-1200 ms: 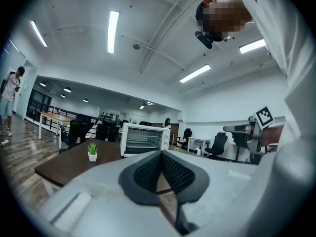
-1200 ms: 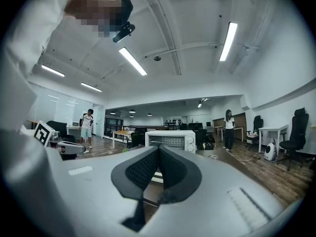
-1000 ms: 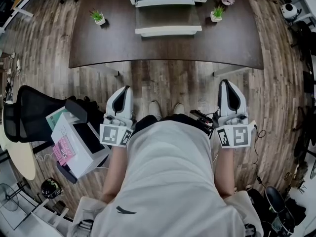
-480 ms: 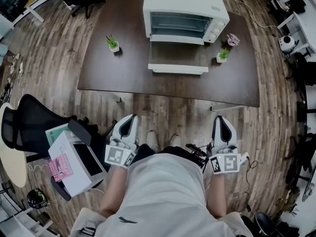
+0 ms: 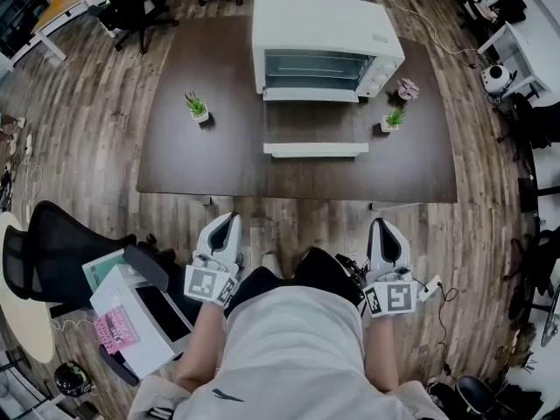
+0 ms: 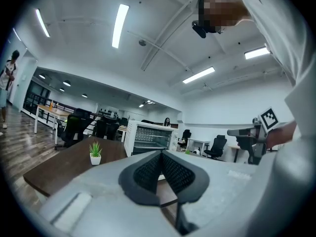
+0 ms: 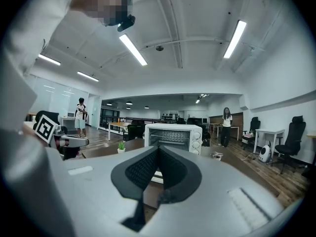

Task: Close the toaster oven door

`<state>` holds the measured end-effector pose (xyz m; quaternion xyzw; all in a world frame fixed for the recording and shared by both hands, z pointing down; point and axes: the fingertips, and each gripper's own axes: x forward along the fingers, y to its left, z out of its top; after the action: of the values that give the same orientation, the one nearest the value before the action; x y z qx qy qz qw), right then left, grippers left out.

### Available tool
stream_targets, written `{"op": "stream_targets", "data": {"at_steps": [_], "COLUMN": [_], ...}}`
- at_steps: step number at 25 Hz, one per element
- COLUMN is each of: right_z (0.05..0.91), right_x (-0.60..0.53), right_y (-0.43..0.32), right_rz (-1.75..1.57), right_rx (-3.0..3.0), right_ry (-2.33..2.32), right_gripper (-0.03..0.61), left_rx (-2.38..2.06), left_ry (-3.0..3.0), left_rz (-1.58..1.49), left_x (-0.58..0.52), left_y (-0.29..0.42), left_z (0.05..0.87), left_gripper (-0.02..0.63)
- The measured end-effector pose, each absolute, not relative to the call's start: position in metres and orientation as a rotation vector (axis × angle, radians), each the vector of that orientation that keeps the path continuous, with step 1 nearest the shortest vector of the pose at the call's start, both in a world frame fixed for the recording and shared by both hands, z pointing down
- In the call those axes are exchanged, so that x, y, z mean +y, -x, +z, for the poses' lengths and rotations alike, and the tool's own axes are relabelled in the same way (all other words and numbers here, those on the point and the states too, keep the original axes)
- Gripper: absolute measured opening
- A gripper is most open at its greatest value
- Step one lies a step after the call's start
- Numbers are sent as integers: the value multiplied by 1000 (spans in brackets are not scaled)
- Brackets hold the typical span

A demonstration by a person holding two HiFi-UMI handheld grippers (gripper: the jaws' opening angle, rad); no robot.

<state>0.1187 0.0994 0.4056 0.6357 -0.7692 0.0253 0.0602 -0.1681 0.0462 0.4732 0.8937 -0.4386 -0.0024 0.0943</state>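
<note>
**A:** What actually changed in the last second?

**B:** Mostly the framing. The table (image 5: 201,160) and the toaster oven (image 5: 324,29) slid down from the top edge. The whole oven now sits upper middle in the head view, so I'd say the person is walking up to it.

**A:** And the door?

**B:** The door (image 5: 315,129) is still flopped open flat, with its handle edge pointing at the person. Nothing has touched it.

**A:** Claws?

**B:** The left gripper (image 5: 229,220) and right gripper (image 5: 382,225) are low in frame. Both are pinched fully together with nothing in them, well short of the table. My guess is this is just the approach and the push hasn't started.
</note>
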Motion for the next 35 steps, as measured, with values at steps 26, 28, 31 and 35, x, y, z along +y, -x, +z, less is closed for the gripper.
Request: {"op": "stream_targets", "data": {"at_steps": [26,28,31,35], "right_z": [464,484,527,593], "right_x": [-72,-75,-80,-87], "right_y": [-207,-210,-213,-213], "right_rz": [143,182,271,462], "right_rx": [-2417,-2385,-2314,-2210], "right_ry": [-1764,-1766,-1758,-1720], "right_gripper": [39,56,99,163], "left_rx": [-1420,-1397,-1380,-1385], "left_ry": [-2610,-2618,-2626,-2631], "left_rz": [32,38,37,31], "left_x": [-98,-103,-109,-114], "left_y": [80,77,80,89], "left_z": [480,481,480,477], "left_gripper": [-9,-9,-9,-9]}}
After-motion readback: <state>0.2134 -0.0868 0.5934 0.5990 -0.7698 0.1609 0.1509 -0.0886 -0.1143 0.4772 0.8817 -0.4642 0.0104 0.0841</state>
